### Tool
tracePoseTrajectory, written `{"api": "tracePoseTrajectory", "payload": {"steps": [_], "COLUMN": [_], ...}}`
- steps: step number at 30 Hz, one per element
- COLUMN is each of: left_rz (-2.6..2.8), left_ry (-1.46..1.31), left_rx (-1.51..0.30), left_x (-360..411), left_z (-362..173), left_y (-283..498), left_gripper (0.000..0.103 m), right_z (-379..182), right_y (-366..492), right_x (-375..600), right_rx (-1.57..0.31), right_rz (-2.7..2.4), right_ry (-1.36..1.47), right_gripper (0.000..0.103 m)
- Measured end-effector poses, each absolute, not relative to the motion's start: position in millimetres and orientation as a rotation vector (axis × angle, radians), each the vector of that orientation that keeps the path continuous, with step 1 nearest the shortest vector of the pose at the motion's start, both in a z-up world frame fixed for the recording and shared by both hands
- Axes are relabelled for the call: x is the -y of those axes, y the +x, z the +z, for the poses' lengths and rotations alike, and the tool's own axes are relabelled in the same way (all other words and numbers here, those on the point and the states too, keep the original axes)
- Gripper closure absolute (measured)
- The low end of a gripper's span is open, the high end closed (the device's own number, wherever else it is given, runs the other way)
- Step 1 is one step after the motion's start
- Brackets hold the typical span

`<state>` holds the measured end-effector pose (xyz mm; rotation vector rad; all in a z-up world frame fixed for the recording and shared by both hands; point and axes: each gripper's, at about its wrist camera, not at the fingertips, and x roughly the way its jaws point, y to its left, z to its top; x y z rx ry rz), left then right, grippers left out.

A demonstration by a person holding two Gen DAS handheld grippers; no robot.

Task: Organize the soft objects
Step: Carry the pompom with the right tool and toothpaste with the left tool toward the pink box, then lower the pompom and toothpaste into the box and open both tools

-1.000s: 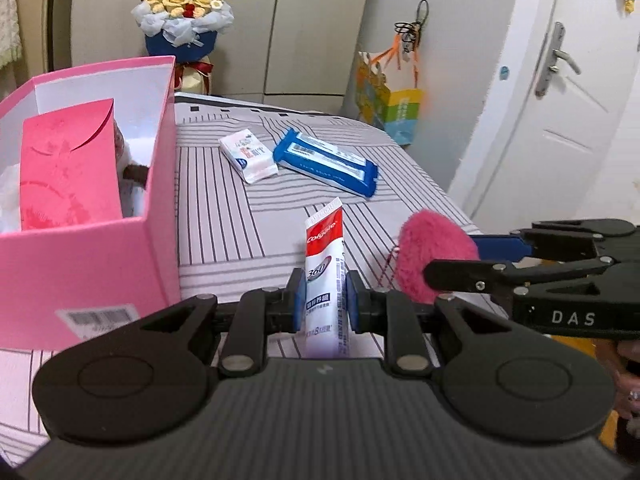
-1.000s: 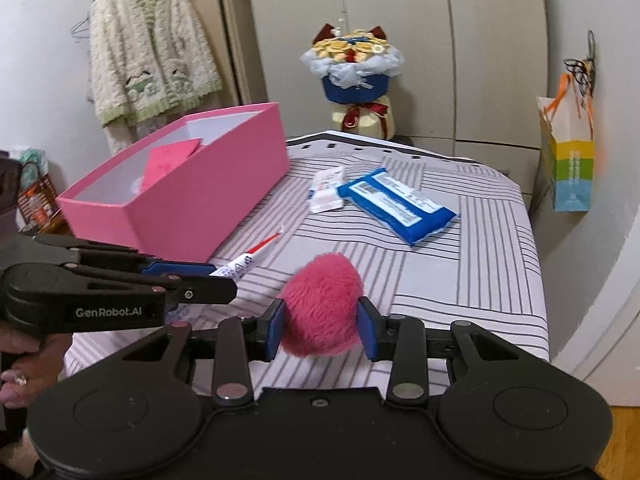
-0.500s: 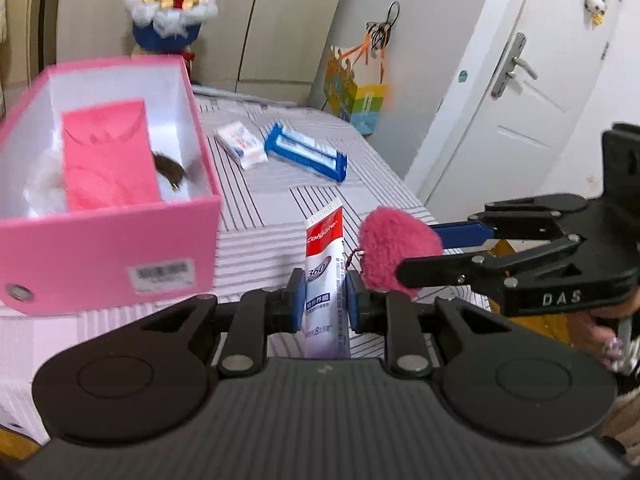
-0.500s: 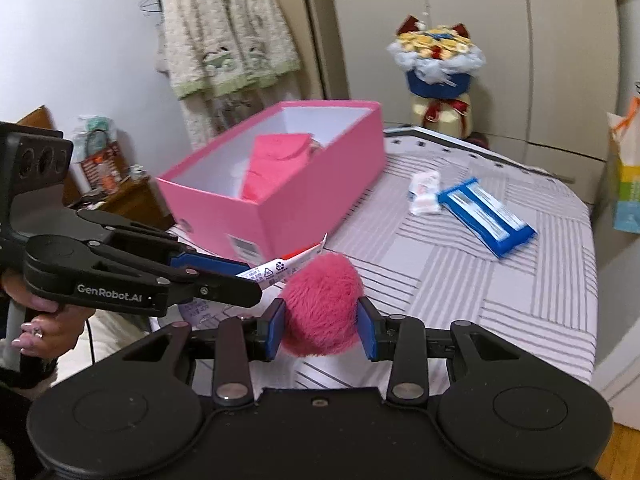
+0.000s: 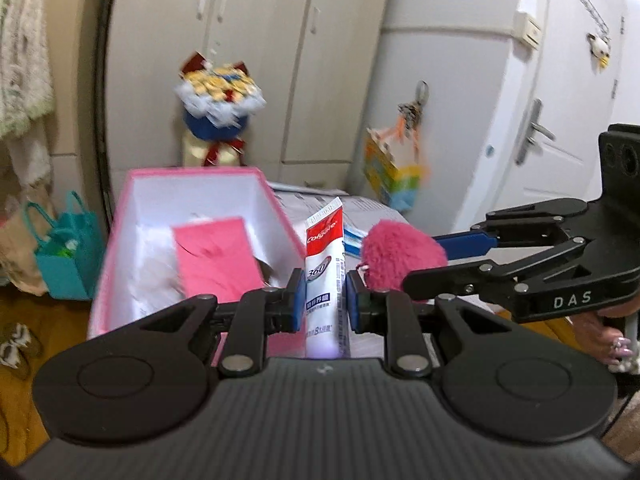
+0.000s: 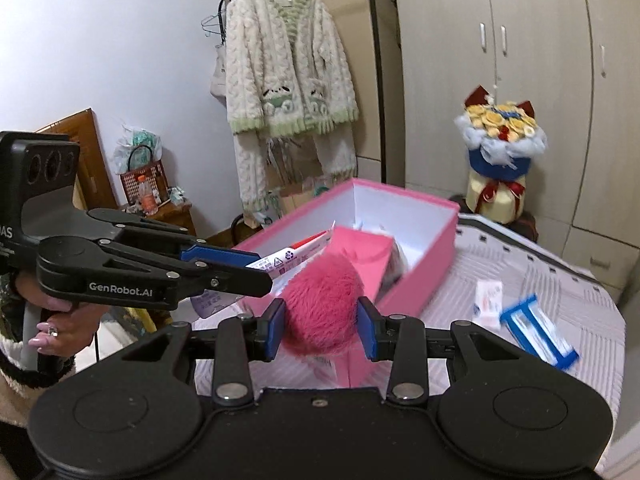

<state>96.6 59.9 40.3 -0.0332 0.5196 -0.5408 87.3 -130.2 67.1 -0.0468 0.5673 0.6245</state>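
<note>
Above the open pink cardboard box [image 5: 120, 248], the left gripper [image 5: 323, 296] pinches an upright red-and-white toothpaste tube [image 5: 325, 268]. Just beside it, the right gripper [image 6: 322, 326] squeezes a fluffy magenta pom-pom [image 6: 320, 312] near the box's front edge.

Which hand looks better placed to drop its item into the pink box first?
Left, probably. Its toothpaste tube sits right beside the pink box opening, while the right's fluffy pink ball hangs farther out to the side.
</note>
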Motion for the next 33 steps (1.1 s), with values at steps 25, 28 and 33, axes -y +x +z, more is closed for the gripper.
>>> {"api": "tracePoseTrajectory", "payload": {"steps": [25, 28, 33], "left_rz": [-0.288, -0.274, -0.262], "left_ry": [0.050, 0.083, 0.099], "left_rx": [-0.594, -0.621, -0.667], "left_x": [-92.7, -88.8, -84.3], "left_z": [12.3, 4.2, -6.3], "left_y": [267.7, 281.7, 295.7], "left_gripper": [0.083, 0.083, 0.082], "right_z": [40.6, 31.7, 18.7], "right_y": [259.5, 275.2, 294.8], "right_x": [92.5, 90.7, 84.7], "right_rx": [-0.630, -0.665, -0.690], "right_rz": [0.454, 0.473, 0.463], "right_ry": [-0.102, -0.106, -0.135], "right_gripper": [0.060, 0.059, 0.057]}}
